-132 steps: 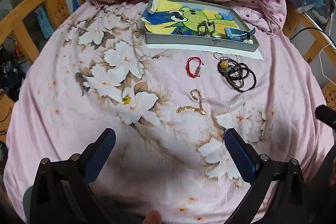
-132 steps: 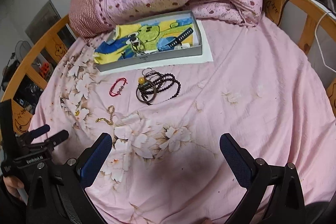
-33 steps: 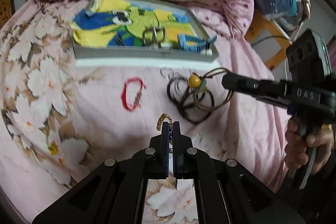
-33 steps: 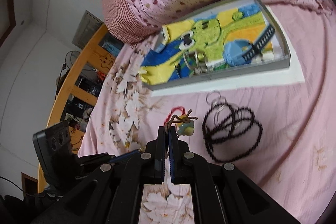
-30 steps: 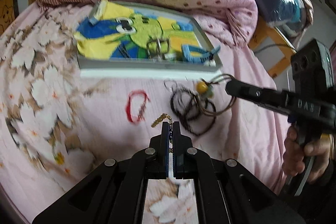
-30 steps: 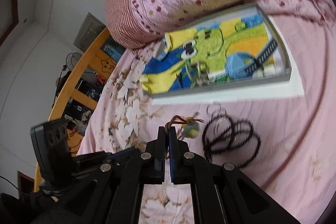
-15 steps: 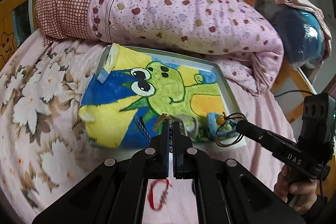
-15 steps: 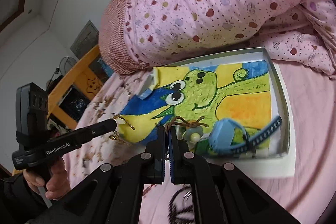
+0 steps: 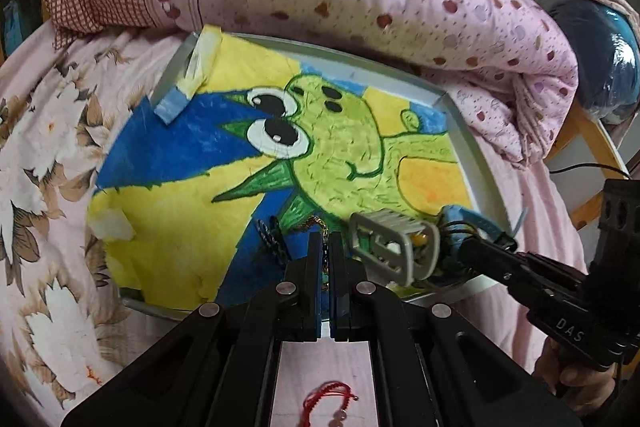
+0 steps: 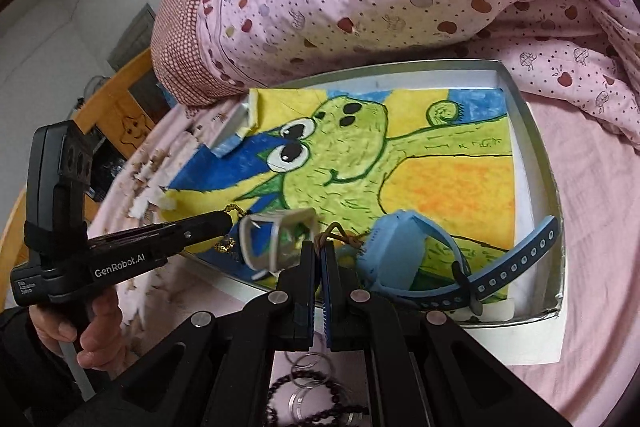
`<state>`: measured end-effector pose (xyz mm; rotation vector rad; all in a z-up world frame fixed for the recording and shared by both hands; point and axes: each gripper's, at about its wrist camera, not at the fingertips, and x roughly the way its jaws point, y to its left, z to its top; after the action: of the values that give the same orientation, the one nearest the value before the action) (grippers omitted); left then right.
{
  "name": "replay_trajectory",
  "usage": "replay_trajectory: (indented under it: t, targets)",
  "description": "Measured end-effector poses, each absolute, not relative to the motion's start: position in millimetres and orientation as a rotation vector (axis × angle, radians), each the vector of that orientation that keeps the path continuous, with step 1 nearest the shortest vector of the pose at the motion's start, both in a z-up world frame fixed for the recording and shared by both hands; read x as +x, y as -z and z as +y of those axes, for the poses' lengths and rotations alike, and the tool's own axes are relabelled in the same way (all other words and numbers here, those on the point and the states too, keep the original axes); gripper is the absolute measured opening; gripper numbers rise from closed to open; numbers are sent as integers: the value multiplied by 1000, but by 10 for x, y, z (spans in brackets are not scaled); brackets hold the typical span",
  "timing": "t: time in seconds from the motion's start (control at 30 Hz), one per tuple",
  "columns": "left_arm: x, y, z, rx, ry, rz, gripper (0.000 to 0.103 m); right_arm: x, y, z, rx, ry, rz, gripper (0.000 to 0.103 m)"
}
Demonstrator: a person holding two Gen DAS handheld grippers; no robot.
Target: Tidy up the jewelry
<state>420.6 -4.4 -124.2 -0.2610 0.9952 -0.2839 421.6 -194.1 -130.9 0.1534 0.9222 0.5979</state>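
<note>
Looking through the left wrist camera, the left gripper (image 9: 326, 239) is hanging over the near edge of the grey tray (image 9: 466, 131), its jaws pressed together on a thin gold chain (image 9: 319, 223) that is showing just above the tips. A grey watch (image 9: 394, 247) and a dark braided cord (image 9: 272, 239) are lying on the tray's frog drawing (image 9: 340, 155). The red string bracelet (image 9: 328, 403) is resting on the pink floral bedsheet (image 9: 44, 155), below the gripper's frame.

Turning to the right wrist camera, the right gripper (image 10: 319, 247) is sitting clamped on a brown cord bracelet (image 10: 338, 233) above the tray's near rim, beside a light blue watch (image 10: 404, 251). At left a hand (image 10: 94, 323) is holding the left gripper, gold chain dangling from its tip. Dark beads (image 10: 304, 405) and clear rings (image 10: 308, 367) are lying on the sheet, outside the tray.
</note>
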Motion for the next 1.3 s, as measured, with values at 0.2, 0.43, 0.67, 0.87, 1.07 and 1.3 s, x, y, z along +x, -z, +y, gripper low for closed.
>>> replay_trajectory:
  t: [0.2,0.43,0.67,0.87,1.07,1.3]
  targets:
    - [4218,1303,-35,-246,252,1013,1,4183,1313,-1945,109,-565,922,5]
    - [4155,1201,21,-290,232,1013,43,4112,1220,-1962,61,-533,908,18]
    - [4001,959,-16,-255,193,968,49,3986,1002,-2073,64,-492,850,38]
    - [3693,604,-20,-228,162,869,62,3760,664,-2240,121,-450,757,67]
    - [3289,217,-34,-210,151,757,89,3378,321,-2330,138,-440,667,85]
    - [2787,-156,-22,-188,145,657,101,2864,58,-2420,141,-428,588,103]
